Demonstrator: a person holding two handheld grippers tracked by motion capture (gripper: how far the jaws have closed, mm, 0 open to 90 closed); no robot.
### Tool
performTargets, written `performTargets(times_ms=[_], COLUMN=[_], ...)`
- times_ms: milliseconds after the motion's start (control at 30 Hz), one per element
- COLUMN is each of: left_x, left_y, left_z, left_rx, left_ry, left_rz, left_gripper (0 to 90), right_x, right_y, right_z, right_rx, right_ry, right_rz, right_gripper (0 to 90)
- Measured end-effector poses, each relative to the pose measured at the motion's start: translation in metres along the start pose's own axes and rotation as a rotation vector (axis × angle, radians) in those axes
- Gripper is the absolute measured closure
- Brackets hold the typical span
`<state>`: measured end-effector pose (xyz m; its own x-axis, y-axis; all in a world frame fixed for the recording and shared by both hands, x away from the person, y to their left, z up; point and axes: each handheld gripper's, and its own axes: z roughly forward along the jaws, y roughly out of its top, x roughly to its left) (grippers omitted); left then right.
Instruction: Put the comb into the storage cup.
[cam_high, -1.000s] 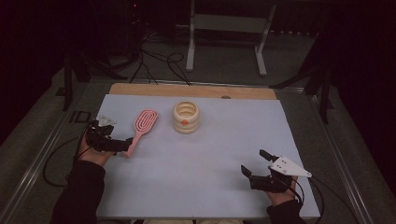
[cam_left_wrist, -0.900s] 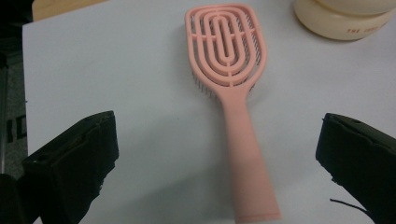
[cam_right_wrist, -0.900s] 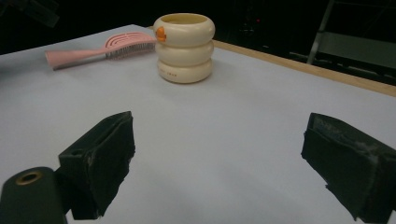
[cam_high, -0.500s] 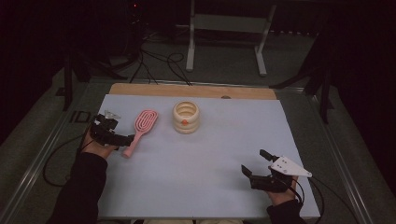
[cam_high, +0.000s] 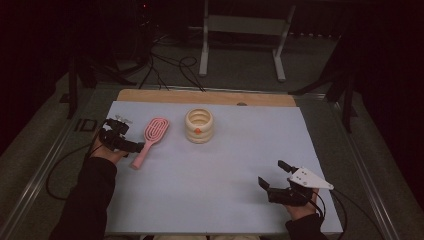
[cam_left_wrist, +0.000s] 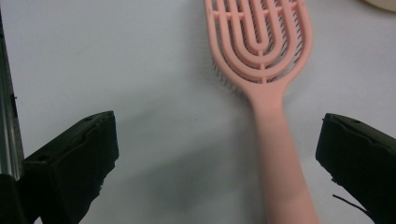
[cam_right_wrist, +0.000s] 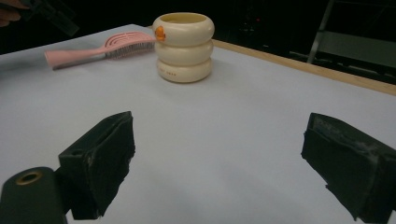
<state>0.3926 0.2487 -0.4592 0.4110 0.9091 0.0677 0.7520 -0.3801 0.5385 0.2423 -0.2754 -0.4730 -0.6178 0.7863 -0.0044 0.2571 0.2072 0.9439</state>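
Pink brush (cam_left_wrist: 268, 93) handle sits btwn wide-open left gripper (cam_left_wrist: 219, 154) jaws, untouched; right gripper (cam_high: 276, 176) also wide, empty.

Between our left gripper's (cam_left_wrist: 215, 154) spread jaws lies the pink hairbrush's (cam_left_wrist: 273, 116) handle, bare table on either side of it. At two o'clock from the brush stands the cream ringed cup (cam_high: 199, 125), just beside its head. Our right gripper (cam_high: 274, 177) has open table toward twelve.
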Motion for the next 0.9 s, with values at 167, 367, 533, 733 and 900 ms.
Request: performTargets(times_ms=[167,367,533,733,900], left_x=[0.001,0.001,0.002,0.002,0.003], left_y=[0.004,0.007,0.013,0.017,0.018], left_z=[0.004,0.007,0.010,0.013,0.018], left_rx=[0.026,0.043,0.076,0.106,0.127], left_ry=[0.003,0.003,0.006,0.003,0.001], left_rz=[0.003,0.002,-0.001,0.001,-0.008], left_gripper=[0.3,0.5,0.5,0.5,0.5], right_x=[0.000,0.000,0.000,0.000,-0.001], right_y=[0.000,0.000,0.000,0.000,0.000], right_z=[0.000,0.000,0.001,0.002,0.002], right_rx=[0.000,0.001,0.005,0.005,0.003], right_ry=[0.000,0.000,0.002,0.004,0.003], right_rz=[0.001,-0.001,0.000,0.000,0.003], right_gripper=[9.3,9.3,9.3,9.3,9.3])
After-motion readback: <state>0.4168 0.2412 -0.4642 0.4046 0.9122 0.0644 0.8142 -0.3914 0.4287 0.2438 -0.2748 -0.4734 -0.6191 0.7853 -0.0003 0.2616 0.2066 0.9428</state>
